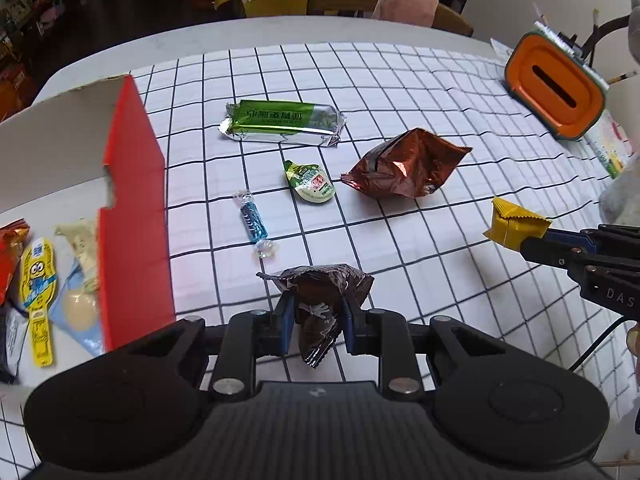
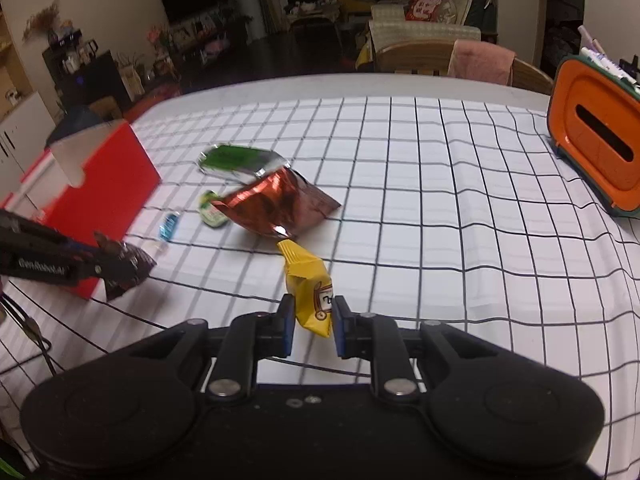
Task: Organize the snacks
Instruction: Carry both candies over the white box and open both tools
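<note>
The left tongs [image 1: 316, 312] are gripping a dark brown wrapper [image 1: 320, 292] across its middle, the blue pads pressing in on both sides so the crinkled foil is bulging above and trailing below. It is looking light and limp, so a pinch on the filled middle should be holding better than one on the slippery crimped ends. The right tongs [image 2: 313, 316] are closed on a yellow packet [image 2: 310, 280], clamping its lower half while the pointed top is sticking forward; it too is looking light and soft. Both snacks are hanging clear above the checked table [image 1: 400, 80]. The red box [image 1: 132, 200], already holding several snacks, is standing just left of the left tongs. A green bar [image 1: 280, 122], a blue candy [image 1: 253, 222], a small green cup [image 1: 310, 182] and a copper bag [image 1: 404, 164] are lying loose on the table, waiting.
</note>
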`<move>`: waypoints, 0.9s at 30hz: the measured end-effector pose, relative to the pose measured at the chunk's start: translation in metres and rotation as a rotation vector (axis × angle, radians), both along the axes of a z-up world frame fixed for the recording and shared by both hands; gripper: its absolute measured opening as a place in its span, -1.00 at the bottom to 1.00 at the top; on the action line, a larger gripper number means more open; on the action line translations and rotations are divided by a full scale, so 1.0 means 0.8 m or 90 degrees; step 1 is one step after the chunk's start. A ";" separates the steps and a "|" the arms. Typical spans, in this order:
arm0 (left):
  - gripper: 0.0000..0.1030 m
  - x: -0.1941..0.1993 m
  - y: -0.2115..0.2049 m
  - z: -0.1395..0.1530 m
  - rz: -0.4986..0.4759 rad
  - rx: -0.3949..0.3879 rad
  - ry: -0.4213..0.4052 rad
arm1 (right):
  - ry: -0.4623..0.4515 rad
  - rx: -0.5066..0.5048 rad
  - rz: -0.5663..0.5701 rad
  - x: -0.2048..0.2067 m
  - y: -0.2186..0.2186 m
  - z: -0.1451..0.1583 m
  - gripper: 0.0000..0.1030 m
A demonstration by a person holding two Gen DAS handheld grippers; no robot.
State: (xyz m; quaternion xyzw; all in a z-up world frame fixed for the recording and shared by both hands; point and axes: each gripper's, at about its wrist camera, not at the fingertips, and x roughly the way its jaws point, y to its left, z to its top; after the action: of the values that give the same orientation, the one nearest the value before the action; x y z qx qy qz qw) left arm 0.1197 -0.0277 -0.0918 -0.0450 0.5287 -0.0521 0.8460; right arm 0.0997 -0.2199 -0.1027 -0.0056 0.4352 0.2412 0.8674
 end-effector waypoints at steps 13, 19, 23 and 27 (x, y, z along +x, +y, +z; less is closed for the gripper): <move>-0.55 -0.044 0.056 0.072 0.011 -0.005 -0.066 | -0.058 0.059 0.040 -0.048 0.053 0.086 -0.66; -0.54 -0.055 0.100 0.104 0.029 -0.002 -0.108 | -0.085 0.067 0.068 -0.054 0.102 0.119 -0.66; -0.54 -0.061 0.135 0.117 0.042 0.007 -0.124 | -0.101 0.068 0.088 -0.054 0.141 0.137 -0.66; -0.54 -0.066 0.175 0.127 0.062 0.014 -0.142 | -0.118 0.070 0.110 -0.054 0.184 0.151 -0.66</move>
State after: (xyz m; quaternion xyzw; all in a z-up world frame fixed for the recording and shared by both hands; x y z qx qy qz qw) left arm 0.0669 0.1121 0.0099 -0.0549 0.4294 -0.0099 0.9014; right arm 0.0567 -0.0724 0.0184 -0.0175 0.3374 0.3373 0.8787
